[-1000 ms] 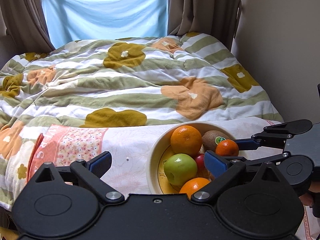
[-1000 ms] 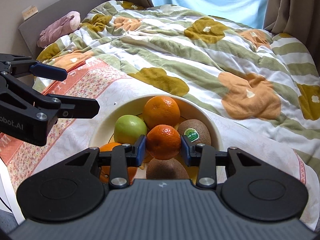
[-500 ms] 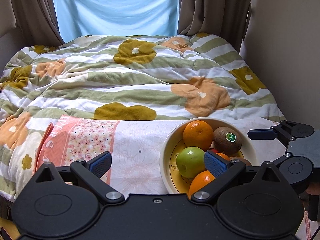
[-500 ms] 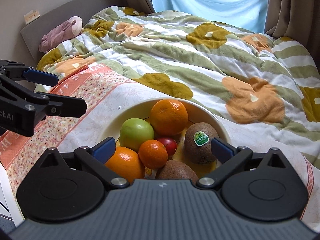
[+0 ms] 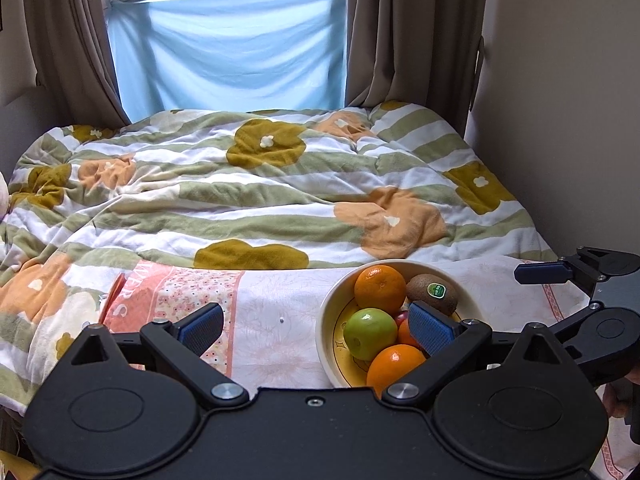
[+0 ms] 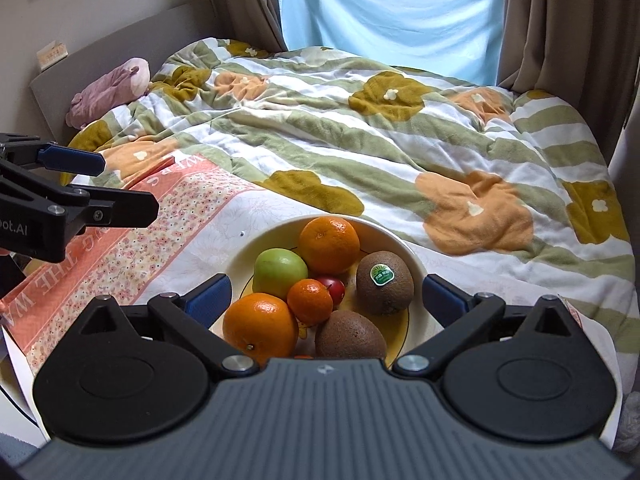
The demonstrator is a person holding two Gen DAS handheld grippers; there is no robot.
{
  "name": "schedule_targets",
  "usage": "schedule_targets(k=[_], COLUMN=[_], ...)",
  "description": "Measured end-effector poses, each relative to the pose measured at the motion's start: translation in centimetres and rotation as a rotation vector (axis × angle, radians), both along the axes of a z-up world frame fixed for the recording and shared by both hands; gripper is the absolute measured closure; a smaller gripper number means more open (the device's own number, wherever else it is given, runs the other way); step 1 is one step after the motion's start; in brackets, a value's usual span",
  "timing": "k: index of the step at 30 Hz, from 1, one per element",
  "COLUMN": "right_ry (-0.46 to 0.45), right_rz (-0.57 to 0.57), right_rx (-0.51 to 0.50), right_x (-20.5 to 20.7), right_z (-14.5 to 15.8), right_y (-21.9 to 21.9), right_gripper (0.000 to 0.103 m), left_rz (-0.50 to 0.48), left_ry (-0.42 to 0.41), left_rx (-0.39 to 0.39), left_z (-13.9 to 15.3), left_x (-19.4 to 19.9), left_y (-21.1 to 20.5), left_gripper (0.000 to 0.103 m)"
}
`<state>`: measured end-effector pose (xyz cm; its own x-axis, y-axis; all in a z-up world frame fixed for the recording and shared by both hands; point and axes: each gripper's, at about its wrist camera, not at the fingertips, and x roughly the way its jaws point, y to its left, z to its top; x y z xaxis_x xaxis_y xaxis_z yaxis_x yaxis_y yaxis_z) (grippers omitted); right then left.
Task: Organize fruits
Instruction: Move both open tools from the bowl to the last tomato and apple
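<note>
Since the earlier frame the right gripper [image 6: 324, 294] has let go of the small mandarin [image 6: 310, 301]: its jaws have just been opening, now spread wide with nothing pinched, and both cameras sit higher and further back from the bowl [image 6: 416, 260].

Bowl at lower centre of the right view, on a floral cloth [image 6: 140, 240] laid over the striped duvet [image 6: 400, 140]. In it:
- mandarin, centre, touching a small red fruit [image 6: 335, 287] on its right
- big orange [image 6: 330, 244] at the far side
- second orange [image 6: 260, 328] at the near left
- green apple [image 6: 280, 268] left of centre
- stickered kiwi [image 6: 384, 282] at right
- plain kiwi [image 6: 350, 336] at the near edge, partly hidden by the gripper body

Left gripper [image 5: 316, 326]: jaws spread, empty. In its view the right finger [image 5: 430, 326] covers part of the bowl [image 5: 328, 320] and fruit; the bowl lies at lower right.

Surroundings: pink plush [image 6: 108, 90] against the headboard at upper left, brown curtains [image 6: 560, 20] and a blue sheet [image 6: 388, 8] over the window at top. Left gripper's fingers cross the left edge of the right view, well clear of the bowl.
</note>
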<state>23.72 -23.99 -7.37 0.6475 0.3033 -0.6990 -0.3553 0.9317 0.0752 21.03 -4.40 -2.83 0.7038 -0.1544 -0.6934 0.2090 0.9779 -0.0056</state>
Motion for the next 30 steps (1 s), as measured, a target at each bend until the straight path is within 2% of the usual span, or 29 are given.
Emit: schedule_targets(k=[8, 15, 22, 26, 30], right_ry=[-0.028, -0.056, -0.039, -0.013, 0.002], right_rz=[-0.114, -0.246, -0.344, -0.380, -0.409], right_rx=[0.043, 0.034, 0.020, -0.005, 0.016], right_x=[-5.4, -10.7, -14.3, -15.4, -15.6], right_z=[3.7, 4.8, 2.8, 0.7, -1.8], right_y=[-0.7, -1.4, -2.5, -2.7, -3.2], right_gripper=[0.000, 0.000, 0.000, 0.000, 0.000], left_rz=[-0.034, -0.096, -0.233, -0.300, -0.381], left_ry=[-0.075, -0.077, -0.055, -0.017, 0.020], left_rx=[-0.022, -0.027, -0.013, -0.014, 0.014], left_z=[2.5, 2.1, -0.4, -2.8, -5.9], left_x=[-4.3, -7.6, -10.0, -10.5, -10.8], left_y=[0.9, 1.1, -0.6, -2.0, -4.0], left_gripper=[0.000, 0.000, 0.000, 0.000, 0.004])
